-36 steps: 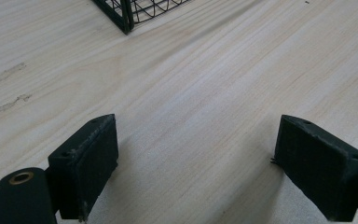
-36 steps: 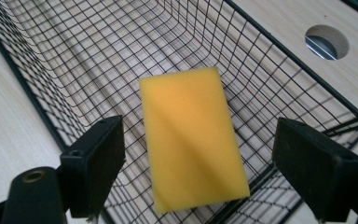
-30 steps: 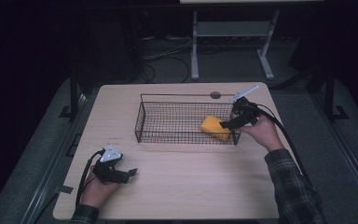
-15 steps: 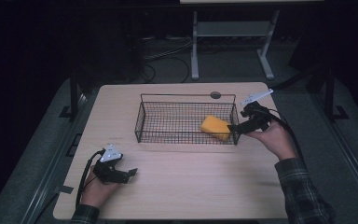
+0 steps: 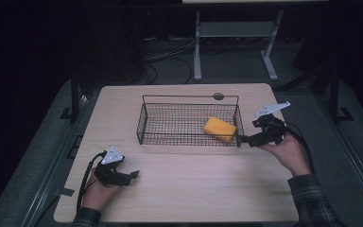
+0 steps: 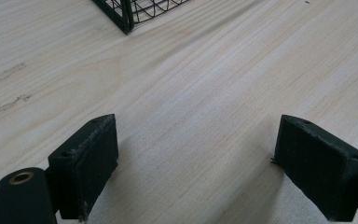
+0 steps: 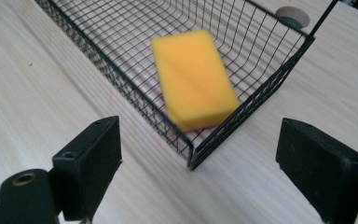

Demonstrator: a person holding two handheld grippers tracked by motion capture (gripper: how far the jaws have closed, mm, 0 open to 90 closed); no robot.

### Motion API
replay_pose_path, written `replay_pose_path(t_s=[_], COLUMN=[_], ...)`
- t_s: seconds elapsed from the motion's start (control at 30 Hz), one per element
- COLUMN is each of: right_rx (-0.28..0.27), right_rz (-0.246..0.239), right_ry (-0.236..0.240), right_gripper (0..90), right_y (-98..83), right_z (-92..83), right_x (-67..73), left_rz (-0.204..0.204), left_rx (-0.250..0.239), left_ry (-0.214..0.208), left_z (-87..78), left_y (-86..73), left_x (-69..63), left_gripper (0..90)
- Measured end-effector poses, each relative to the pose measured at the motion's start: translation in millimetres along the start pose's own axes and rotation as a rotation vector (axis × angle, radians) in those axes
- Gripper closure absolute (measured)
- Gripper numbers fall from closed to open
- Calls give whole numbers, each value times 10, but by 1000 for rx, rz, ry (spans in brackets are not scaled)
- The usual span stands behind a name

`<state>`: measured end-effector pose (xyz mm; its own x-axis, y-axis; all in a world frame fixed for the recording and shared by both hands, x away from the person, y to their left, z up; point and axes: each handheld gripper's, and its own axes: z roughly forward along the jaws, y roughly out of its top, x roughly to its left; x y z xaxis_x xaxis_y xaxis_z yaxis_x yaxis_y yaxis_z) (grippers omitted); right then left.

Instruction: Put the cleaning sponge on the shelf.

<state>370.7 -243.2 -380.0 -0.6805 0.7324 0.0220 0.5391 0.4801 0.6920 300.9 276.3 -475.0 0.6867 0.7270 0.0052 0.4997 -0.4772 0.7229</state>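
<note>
High view: the yellow sponge [image 5: 220, 128] is lying in the basket's [image 5: 170, 101] right end, just left of the right gripper [image 5: 244, 140], whose jaws have just been opening, released and empty. Left gripper [image 5: 133, 176] is resting near the front edge.

Left gripper view: jaws are gaping over bare table [image 6: 205, 84].

Right gripper view: the sponge [image 7: 193, 77], a plain oblong block, is sitting ahead, behind the basket's [image 7: 256, 100] corner.

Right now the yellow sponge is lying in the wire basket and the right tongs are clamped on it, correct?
Not quite. The yellow sponge does lie in the wire basket, but the right tongs are not clamped on it: they are open, just outside the basket's corner, as the right gripper view shows.
</note>
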Motion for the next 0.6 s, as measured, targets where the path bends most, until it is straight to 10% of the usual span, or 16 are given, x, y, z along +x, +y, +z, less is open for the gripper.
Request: replay_pose_path(t_s=[0.6], right_rx=[-19], right_rz=[47], right_ry=[-4], right_gripper=[123], right_y=[-526], right_z=[-87], right_x=[187], left_rz=[-2], left_rx=[-3], left_ry=[1], left_z=[1], left_y=[-2], left_x=[-3], left_gripper=[127])
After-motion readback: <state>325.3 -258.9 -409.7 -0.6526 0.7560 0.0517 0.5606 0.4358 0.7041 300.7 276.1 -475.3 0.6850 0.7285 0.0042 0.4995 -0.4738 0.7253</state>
